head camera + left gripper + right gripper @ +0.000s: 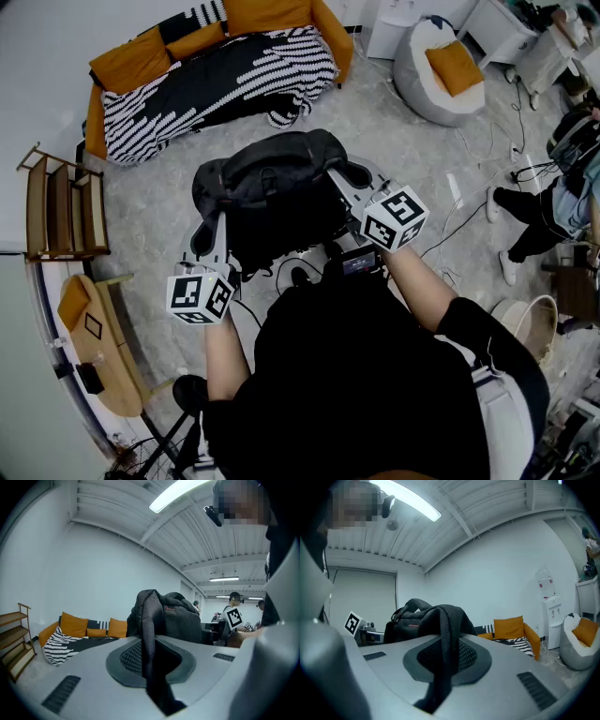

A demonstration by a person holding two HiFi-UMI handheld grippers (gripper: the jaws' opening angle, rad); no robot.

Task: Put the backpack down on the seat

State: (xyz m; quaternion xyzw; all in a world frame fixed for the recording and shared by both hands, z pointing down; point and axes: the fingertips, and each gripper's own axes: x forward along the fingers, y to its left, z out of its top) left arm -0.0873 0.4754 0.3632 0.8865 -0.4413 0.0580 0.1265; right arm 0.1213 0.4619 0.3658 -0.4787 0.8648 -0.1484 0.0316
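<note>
Head view: limp, weighty-looking backpack (pixel 272 187) at twelve o'clock; left gripper (pixel 214 239) and right gripper (pixel 343 187) each clamp a mesh strap (pixel 149 634).

A wooden shelf (pixel 61 211) stands at the left edge, with a wooden table (pixel 117 384) below it. A person (pixel 562 202) is at the right edge, beside floor cables (pixel 457 223).
</note>
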